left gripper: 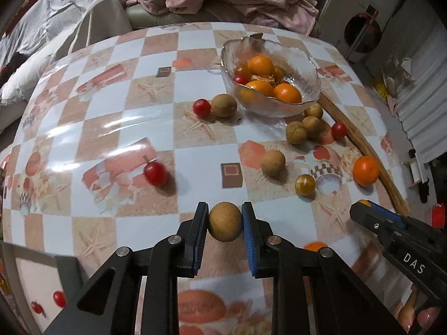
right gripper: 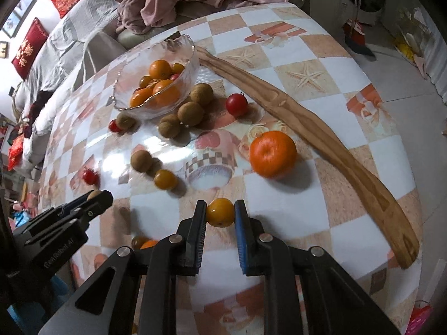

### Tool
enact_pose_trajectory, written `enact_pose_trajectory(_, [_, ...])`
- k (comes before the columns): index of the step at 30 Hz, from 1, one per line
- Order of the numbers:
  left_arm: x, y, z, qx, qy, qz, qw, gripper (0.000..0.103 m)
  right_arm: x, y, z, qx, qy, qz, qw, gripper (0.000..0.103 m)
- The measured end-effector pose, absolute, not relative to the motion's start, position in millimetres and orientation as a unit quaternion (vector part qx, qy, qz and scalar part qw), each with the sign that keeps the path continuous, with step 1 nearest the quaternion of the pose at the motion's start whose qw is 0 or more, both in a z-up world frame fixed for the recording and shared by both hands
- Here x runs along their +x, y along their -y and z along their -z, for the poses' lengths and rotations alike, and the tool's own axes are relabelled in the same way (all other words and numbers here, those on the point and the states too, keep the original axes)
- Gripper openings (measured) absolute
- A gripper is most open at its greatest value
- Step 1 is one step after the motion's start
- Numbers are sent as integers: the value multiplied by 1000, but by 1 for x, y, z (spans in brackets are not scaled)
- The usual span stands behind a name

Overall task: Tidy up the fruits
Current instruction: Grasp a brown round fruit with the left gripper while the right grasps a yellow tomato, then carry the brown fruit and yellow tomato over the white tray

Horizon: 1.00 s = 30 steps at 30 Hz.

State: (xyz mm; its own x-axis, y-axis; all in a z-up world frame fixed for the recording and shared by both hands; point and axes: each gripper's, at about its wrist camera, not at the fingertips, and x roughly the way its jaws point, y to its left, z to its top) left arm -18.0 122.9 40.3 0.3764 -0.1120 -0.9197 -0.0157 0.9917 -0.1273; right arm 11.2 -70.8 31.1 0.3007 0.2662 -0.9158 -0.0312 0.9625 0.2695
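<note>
Both grippers have a fruit clamped, so the step in hand looks like the pickup, with the carry to the glass bowl (left gripper: 307, 64) to follow. The left gripper (left gripper: 225, 220) has its pads pressed on either side of a round, tan, matt-skinned longan (left gripper: 225, 222); the right gripper (right gripper: 220, 213) is closed on a small glossy yellow tomato (right gripper: 220, 212). In the left wrist view the bowl sits at about 1 o'clock from the held longan; in the right wrist view it sits at about 11 o'clock.

The next move probably calls for lifting each fruit clear of the bench (left gripper: 111, 106) and passing over the loose ones on the way. Both are round, and the tomato's skin is smooth, so either could slip or roll in a light grip.

The bowl is clear, rippled glass with a wavy rim, already holding oranges and small tomatoes. The bench wears a shiny checked plastic cloth. An orange mandarin (right gripper: 272, 153) with dimpled peel lies near a long curved wooden board (right gripper: 335, 145). Red cherry tomatoes and more longans lie scattered about
</note>
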Motion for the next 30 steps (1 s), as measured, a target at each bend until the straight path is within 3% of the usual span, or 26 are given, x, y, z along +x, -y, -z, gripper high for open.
enact_pose_trajectory(14, [-75,-155,-74,-82,-545,23,834,26,-26,42,-67,59,-579,-129,803,22])
enact_pose_trajectory(30, [-141,-241,-90,-120,-537,-33,835,26,-75,-63,-83,9,-586,-213,782,22])
